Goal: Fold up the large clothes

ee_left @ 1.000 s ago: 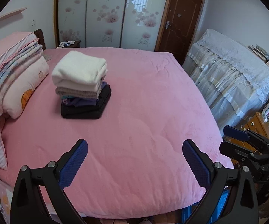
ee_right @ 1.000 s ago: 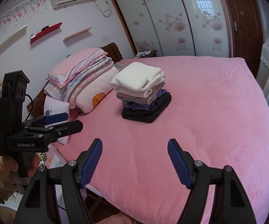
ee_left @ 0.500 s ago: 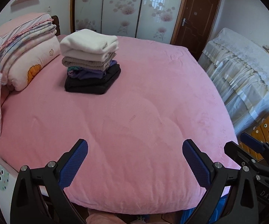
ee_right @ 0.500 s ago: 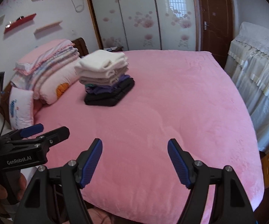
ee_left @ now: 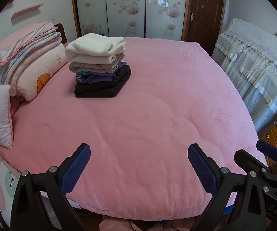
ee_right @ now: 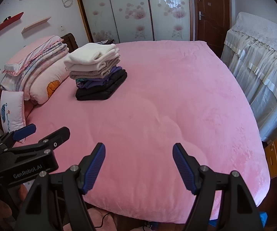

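Presently, reading from the left: pillows and folded bedding lie along the headboard side, and just beside them a stack of folded clothes sits on the pink bed, a white piece on top, beige and purple between, black at the bottom. The stack lies ahead and to the left of both tools, well apart from each; its long axis appears to run slantwise toward the far right. The left gripper hangs over the near edge of the bed with its jaws spread wide and nothing between them. The right gripper hangs just beside it, likewise wide and empty. No unfolded garment shows on the bed or in either view. Judgement: the folding of the visible pieces looks complete, and the next garment, if any, must come from outside these views. Should the stack be the target, the left gripper is the nearer. At far right stands a cloth-draped cabinet, clear of the work.
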Demonstrator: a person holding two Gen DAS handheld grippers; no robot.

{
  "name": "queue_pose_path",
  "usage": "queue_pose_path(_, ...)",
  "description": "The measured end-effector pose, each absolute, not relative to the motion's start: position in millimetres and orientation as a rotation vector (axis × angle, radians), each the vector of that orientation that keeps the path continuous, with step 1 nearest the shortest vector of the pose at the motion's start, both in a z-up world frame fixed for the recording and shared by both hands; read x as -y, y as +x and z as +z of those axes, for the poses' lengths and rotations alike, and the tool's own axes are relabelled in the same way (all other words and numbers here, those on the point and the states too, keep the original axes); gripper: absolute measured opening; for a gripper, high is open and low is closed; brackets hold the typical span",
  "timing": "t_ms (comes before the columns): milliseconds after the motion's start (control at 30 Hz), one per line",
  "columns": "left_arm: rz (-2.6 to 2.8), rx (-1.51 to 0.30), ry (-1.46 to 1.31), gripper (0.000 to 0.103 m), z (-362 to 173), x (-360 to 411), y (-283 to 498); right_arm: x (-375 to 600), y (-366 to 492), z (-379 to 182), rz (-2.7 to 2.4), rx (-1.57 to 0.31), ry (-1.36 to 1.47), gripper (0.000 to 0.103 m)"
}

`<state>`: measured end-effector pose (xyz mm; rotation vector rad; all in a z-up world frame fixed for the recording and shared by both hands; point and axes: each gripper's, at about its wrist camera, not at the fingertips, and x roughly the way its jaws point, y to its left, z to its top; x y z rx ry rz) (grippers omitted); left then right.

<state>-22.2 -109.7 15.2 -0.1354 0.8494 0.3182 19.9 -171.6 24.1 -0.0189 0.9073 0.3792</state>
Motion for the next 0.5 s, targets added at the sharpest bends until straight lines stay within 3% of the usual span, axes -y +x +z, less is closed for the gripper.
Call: queue_pose_path(500, 0.295, -0.904, -0.157, 0.100, 8, 117, -8, 172, 29, 18, 0.377, -0.933, -0.023, 0.073)
